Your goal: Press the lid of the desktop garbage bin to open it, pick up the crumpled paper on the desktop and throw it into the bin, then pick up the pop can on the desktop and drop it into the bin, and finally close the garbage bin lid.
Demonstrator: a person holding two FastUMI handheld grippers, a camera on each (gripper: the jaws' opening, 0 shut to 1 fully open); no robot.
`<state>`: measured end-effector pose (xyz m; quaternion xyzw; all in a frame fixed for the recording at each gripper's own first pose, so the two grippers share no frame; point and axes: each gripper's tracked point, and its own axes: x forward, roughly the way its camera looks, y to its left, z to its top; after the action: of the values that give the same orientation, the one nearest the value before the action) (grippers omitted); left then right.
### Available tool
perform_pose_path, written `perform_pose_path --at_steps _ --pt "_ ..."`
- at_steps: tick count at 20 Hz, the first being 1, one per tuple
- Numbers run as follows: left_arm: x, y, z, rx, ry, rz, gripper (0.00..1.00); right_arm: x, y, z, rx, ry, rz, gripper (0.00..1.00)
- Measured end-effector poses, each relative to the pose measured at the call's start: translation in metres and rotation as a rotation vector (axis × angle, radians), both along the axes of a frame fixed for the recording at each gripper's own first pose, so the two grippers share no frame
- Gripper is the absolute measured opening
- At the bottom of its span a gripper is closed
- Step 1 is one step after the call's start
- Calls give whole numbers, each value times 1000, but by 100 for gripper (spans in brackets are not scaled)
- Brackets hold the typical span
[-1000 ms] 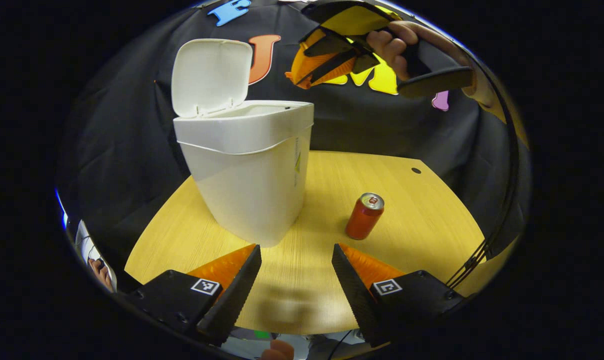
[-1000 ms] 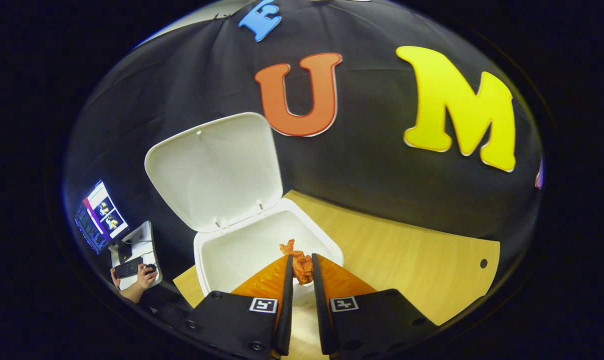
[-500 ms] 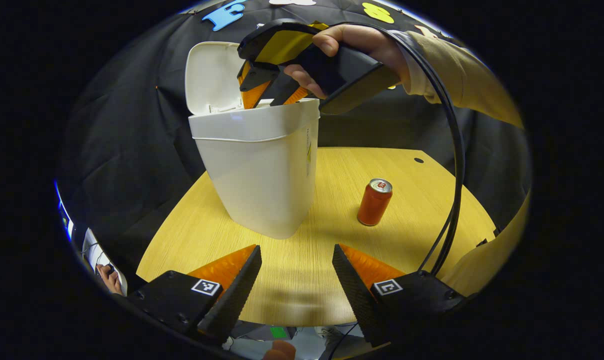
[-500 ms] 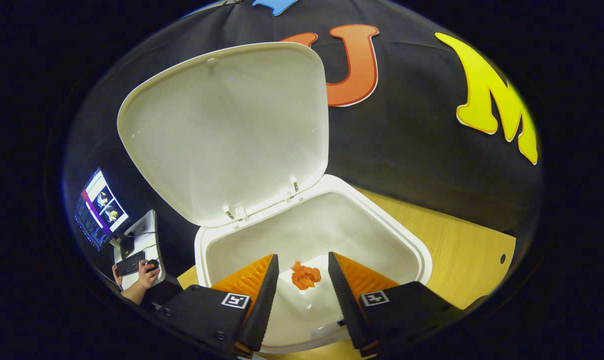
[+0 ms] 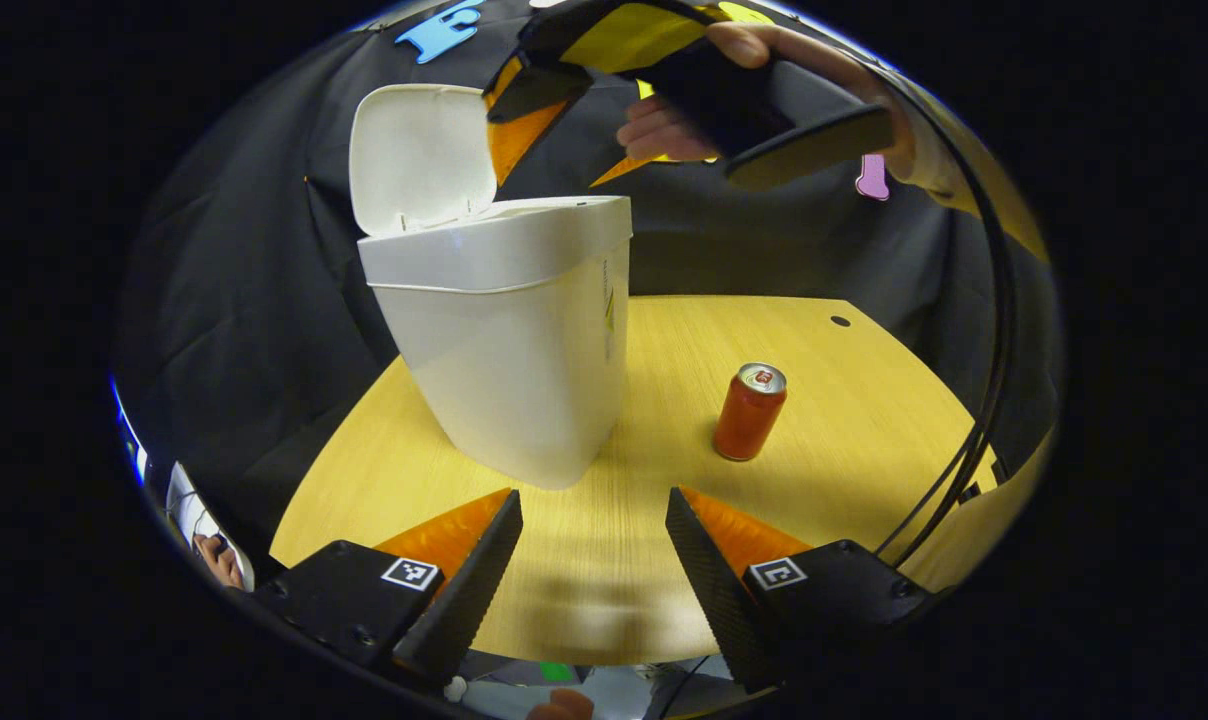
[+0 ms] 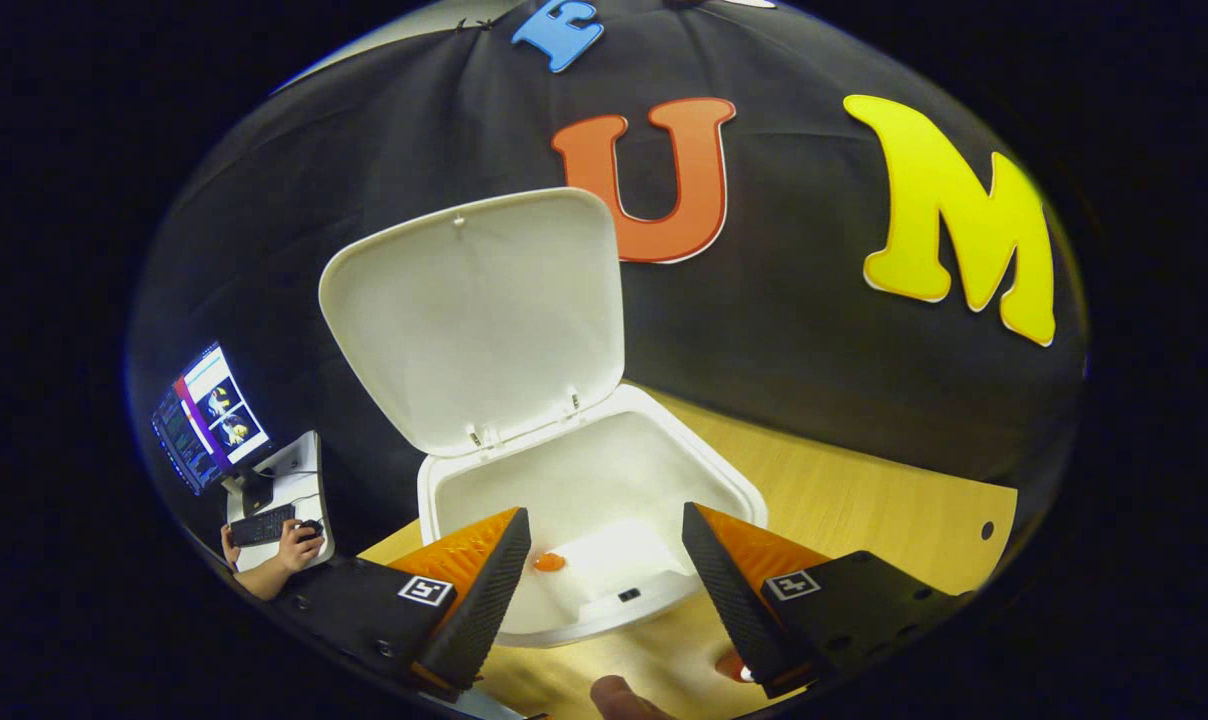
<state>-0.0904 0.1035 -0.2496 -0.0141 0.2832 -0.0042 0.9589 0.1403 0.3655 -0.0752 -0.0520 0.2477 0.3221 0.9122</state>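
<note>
- Right gripper view: right tool (image 6: 604, 570) released above the garbage bin (image 6: 664, 600), crumpled paper (image 6: 549, 562) inside.
- Left tool (image 5: 592, 560) released; a careless grab could topple the pop can (image 5: 750, 412) ahead-right.

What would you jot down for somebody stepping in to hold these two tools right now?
Left hand-held gripper: open, empty, low over the yellow wooden desktop, facing the bin.
Right hand-held gripper: open, empty, above the bin's mouth.
White plastic desktop garbage bin: white hinged lid standing up, open.
Orange crumpled paper: lying inside the bin.
Red pop can: upright on the desktop, to the right of the bin in the left gripper view, untouched.
Done: lid opened, paper dropped in.
Left: pick up the can, drop it in, close the lid.
</note>
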Motion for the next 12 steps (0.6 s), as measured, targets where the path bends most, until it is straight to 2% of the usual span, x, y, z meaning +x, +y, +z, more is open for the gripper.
perform_pose_path --at_steps 3,6,7,8,12 --pt "7 -9 -7 -42 16 -6 96 -1 -49 18 48 -18 -71 97" --pt "18 -27 -11 -71 8 -33 97 -1 -120 26 69 -31 -169 96" --pt "23 -38 -14 -74 5 -61 97 -3 -145 25 74 -36 -205 94" --pt "26 -51 -17 -72 3 -94 97 -3 -173 24 73 -44 -249 97" --pt "45 -101 -31 -21 -29 -214 97 -11 -272 13 78 -46 -412 97"
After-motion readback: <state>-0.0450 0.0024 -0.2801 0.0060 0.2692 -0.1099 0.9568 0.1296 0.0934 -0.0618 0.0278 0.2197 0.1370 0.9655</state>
